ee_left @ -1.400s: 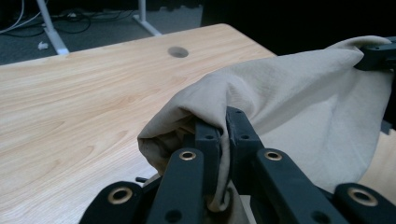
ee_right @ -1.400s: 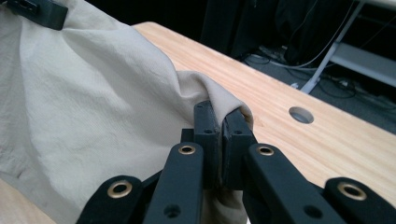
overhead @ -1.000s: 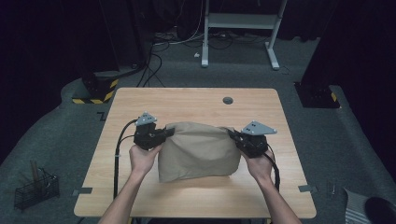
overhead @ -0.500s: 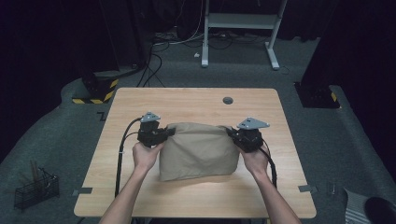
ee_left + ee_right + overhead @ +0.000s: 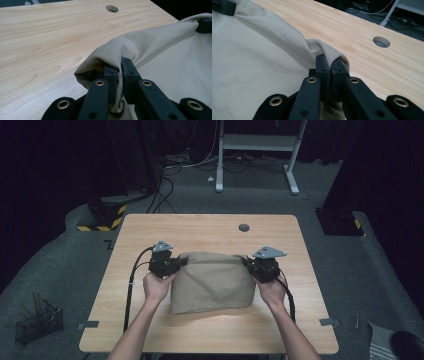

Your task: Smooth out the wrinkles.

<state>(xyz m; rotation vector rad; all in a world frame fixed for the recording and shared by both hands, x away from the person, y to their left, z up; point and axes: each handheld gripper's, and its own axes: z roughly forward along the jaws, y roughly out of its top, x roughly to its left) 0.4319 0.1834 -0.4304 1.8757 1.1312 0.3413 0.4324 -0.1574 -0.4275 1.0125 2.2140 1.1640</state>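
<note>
We hold a beige cloth (image 5: 212,282) between our two tongs, over the middle of the wooden desk (image 5: 150,227). The left tongs (image 5: 176,265) are closed on the left upper corner of the cloth; in the left gripper view the two black jaws stand together and a fold of the fabric (image 5: 140,47) is pressed between them and bunches over their tips. The right tongs (image 5: 248,265) are closed on the right upper corner in the same way, and in the right gripper view the fabric (image 5: 257,70) wraps over the tips of the jaws, which are tight together. The upper edge of the cloth runs between both tongs, and the rest of it lies toward us on the desk, with its lower edge near our hands. A round hole (image 5: 244,227) in the desk is beyond the cloth, well apart from it. A cable (image 5: 131,280) trails from the left tongs along the desk.
</note>
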